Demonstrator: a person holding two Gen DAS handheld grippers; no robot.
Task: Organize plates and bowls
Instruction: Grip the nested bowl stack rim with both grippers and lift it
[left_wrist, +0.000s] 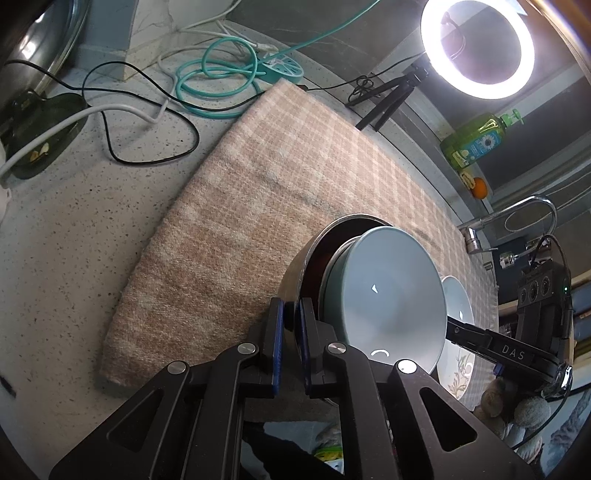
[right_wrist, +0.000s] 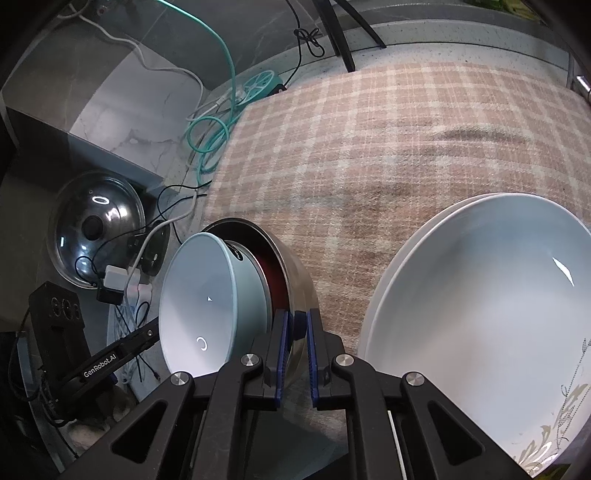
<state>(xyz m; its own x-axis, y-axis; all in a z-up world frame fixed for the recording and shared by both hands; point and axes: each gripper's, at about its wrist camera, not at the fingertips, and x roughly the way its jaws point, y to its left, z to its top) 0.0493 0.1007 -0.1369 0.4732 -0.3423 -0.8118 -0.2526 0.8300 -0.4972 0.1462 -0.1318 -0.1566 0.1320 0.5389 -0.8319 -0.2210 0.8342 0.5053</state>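
Presently both grippers clamp the steel bowl's (left_wrist: 295, 269) rim from opposite sides: left gripper (left_wrist: 291, 314) and right gripper (right_wrist: 295, 325) are each closed tight on it. Nested inside sits a pale blue bowl (right_wrist: 195, 302), tilted, above the plaid cloth (right_wrist: 369, 147). White floral plates (right_wrist: 480, 314) lie just beside.

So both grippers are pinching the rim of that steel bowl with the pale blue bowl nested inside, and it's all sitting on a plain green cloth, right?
Not quite: the cloth is a pink-and-cream plaid, not plain green, as the right wrist view shows. The rest stands: the left gripper and right gripper pinch the steel bowl holding the pale blue bowl.
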